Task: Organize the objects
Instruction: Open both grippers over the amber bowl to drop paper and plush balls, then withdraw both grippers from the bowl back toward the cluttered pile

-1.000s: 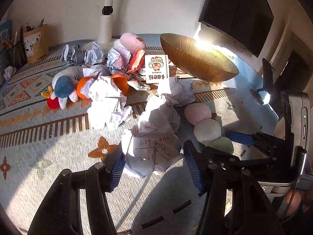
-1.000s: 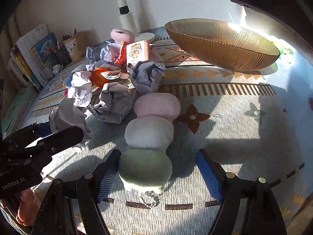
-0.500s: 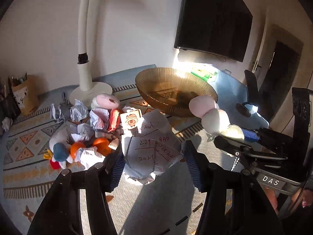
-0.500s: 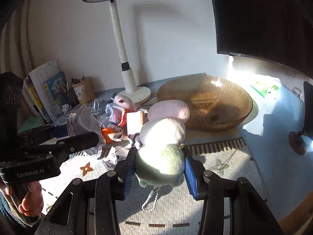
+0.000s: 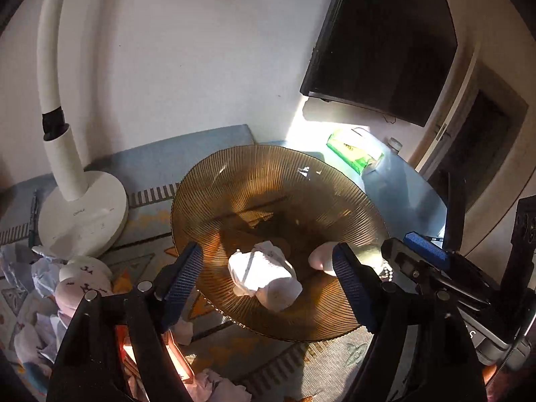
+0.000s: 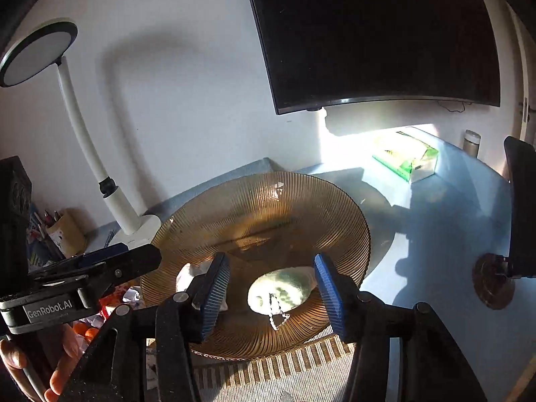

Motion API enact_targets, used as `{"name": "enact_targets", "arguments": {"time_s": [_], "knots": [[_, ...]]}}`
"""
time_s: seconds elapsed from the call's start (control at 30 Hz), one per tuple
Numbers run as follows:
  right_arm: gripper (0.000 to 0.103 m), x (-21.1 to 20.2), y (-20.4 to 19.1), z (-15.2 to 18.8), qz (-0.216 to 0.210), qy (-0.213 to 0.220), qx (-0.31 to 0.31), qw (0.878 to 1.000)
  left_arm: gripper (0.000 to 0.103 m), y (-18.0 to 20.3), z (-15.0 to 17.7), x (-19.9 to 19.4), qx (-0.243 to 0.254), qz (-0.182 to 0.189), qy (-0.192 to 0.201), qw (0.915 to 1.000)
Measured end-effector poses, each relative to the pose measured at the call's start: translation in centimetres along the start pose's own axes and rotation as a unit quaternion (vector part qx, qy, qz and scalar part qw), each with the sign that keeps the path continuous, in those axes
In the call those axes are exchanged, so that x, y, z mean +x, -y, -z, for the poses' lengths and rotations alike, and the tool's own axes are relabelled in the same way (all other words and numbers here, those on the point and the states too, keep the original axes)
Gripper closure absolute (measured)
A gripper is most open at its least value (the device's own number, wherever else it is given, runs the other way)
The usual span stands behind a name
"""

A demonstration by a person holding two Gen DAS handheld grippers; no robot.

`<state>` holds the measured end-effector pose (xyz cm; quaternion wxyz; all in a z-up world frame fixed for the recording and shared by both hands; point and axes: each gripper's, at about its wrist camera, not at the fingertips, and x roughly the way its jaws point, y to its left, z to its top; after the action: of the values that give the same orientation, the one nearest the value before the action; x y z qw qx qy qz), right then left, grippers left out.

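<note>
The amber ribbed bowl (image 5: pixel 234 194) on the tabletop (image 6: pixel 435 201) holds a crumpled paper ball (image 5: pixel 264 276) and a plush toy (image 6: pixel 281 289). Both claws, left (image 5: pixel 268 281) and right (image 6: pixel 273 296), have just been opening; they hover above, gripping nothing.

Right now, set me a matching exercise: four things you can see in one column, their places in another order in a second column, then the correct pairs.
Things:
1. crumpled white paper ball with handwriting
2. pastel three-ball plush toy with a bead chain
3. green tissue pack
4. white gooseneck desk lamp

Places:
A. on the blue tabletop in the sunlit far corner
B. in the ribbed amber glass bowl, on its left side
C. standing on the mat left of the bowl
D. in the bowl, on its right side

Pairs: 1-B, 2-D, 3-A, 4-C
</note>
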<state>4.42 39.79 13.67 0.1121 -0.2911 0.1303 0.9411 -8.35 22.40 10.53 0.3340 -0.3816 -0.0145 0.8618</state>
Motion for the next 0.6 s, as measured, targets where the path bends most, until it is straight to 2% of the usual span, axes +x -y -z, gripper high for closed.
{"name": "enact_targets", "arguments": {"time_s": [0.07,0.17,0.23,0.27,0.3,0.37,0.47,0.53,0.6], "knots": [[0.051,-0.6,0.0,0.5,-0.014,-0.002,0.0,1.0,0.025,-0.5,0.6,-1.2,-0.003,-0.005,0.005,1.0],[0.049,-1.8,-1.1,1.6,-0.043,-0.003,-0.009,0.999,0.025,-1.5,2.0,-5.2,-0.003,-0.015,0.034,0.9993],[0.043,-3.0,-3.1,2.6,-0.068,0.0,-0.031,0.997,0.024,-2.7,3.3,-8.5,-0.006,-0.03,0.056,0.998],[0.037,-3.6,-4.4,3.1,-0.083,0.006,-0.044,0.996,0.02,-3.4,4.1,-10.4,-0.012,-0.039,0.07,0.9967],[0.036,-4.4,-5.6,3.6,-0.099,0.014,-0.056,0.993,0.01,-4.2,5.0,-12.3,-0.022,-0.051,0.086,0.9948],[0.036,-5.5,-8.2,4.6,-0.137,0.024,-0.076,0.987,0.0,-6.3,7.1,-16.0,-0.052,-0.084,0.121,0.9878],[0.036,-6.0,-12.3,6.7,-0.183,0.025,-0.104,0.977,0.001,-10.3,9.9,-19.3,-0.101,-0.127,0.127,0.9785],[0.035,-5.6,-14.7,8.5,-0.19,0.021,-0.121,0.974,0.001,-12.8,12.1,-20.3,-0.128,-0.136,0.13,0.9738],[0.035,-4.8,-16.7,10.3,-0.202,0.015,-0.137,0.97,0.001,-14.9,13.9,-20.4,-0.149,-0.161,0.127,0.9672]]}}
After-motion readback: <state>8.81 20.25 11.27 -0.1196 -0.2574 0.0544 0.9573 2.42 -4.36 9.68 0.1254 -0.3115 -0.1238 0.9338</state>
